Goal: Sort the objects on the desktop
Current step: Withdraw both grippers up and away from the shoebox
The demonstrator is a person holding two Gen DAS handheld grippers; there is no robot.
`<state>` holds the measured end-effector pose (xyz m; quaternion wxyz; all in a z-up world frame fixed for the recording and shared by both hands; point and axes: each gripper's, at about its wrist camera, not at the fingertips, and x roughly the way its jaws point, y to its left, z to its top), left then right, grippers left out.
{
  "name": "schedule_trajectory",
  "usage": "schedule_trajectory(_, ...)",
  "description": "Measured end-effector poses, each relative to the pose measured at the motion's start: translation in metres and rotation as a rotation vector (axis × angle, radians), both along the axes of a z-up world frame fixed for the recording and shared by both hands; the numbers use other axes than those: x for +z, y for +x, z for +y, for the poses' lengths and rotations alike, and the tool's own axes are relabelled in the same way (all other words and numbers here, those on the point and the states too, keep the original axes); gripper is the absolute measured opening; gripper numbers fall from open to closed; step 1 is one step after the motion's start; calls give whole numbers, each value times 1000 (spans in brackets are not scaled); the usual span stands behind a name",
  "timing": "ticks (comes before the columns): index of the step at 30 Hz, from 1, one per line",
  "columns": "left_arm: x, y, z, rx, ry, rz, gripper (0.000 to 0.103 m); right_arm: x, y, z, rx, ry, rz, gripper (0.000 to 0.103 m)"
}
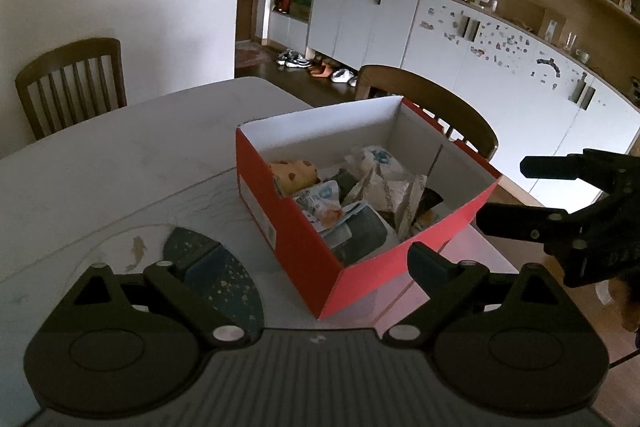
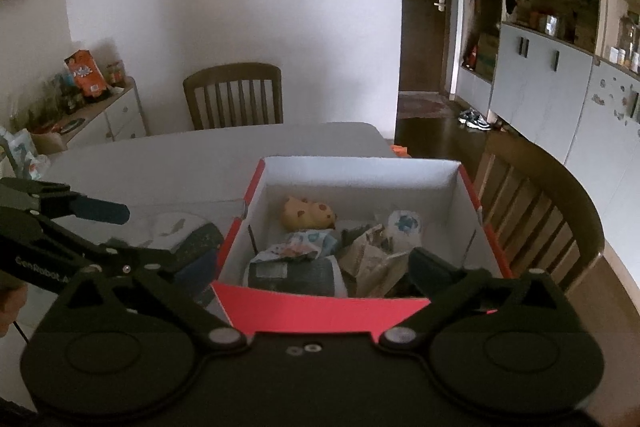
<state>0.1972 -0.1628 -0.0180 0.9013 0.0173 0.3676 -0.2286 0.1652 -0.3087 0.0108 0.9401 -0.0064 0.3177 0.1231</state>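
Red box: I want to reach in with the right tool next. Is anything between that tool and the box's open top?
Nothing visible blocks it. The right tool stands open just before the red box, whose top is uncovered; the left tool is off to the side.

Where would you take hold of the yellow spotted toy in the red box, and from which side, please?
Grip the yellow spotted toy across its narrow rounded body, coming straight down from above. It lies on its side near the far left corner of the red box, whose tall walls block any side approach. Its top is uncovered, though wrappers crowd its near edge.
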Motion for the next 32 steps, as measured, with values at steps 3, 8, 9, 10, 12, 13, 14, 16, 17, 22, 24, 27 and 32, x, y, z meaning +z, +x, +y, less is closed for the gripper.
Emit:
schedule_trajectory(3, -1, -2, 1, -9, -3, 2, 98, -2, -2, -1, -11, 2, 7, 102)
schedule_trajectory(8, -3, -6, 1, -20, -1, 5, 98, -7, -4, 0, -28, 9, 24, 102)
schedule_trajectory(9, -3, -6, 0, -22, 1, 5, 98, -7, -4, 0, -30, 11, 26, 102)
schedule_trajectory(10, -2, -6, 0, -25, 1, 6, 98, -7, -4, 0, -31, 12, 27, 102)
schedule_trajectory(12, -3, -6, -1, -32, 3, 7, 98, -7, -3, 1, -32, 10, 27, 102)
schedule_trajectory(13, -4, -6, -1, -36, 7, 5, 98, -7, -3, 0, -34, 8, 27, 102)
schedule_trajectory(14, -4, -6, -2, -40, 10, 6, 98, -7, -3, 0, -36, 8, 28, 102)
schedule_trajectory(16, -5, -6, -2, -48, 7, 12, 98, -8, -2, 0, -42, 8, 33, 102)
schedule_trajectory(17, -5, -5, -2, -50, 8, 13, 98, -8, -1, 0, -43, 8, 35, 102)
schedule_trajectory(22, -6, -4, -3, -53, 8, 16, 98, -9, 0, 0, -44, 4, 45, 102)
schedule_trajectory(24, -6, -4, -3, -51, 9, 15, 98, -9, 0, 0, -44, 4, 46, 102)
schedule_trajectory(27, -7, -3, -3, -50, 8, 18, 98, -9, 1, 1, -43, 3, 47, 102)
schedule_trajectory(32, -9, -2, -2, -48, 2, 17, 98, -10, 3, 2, -40, 3, 50, 102)
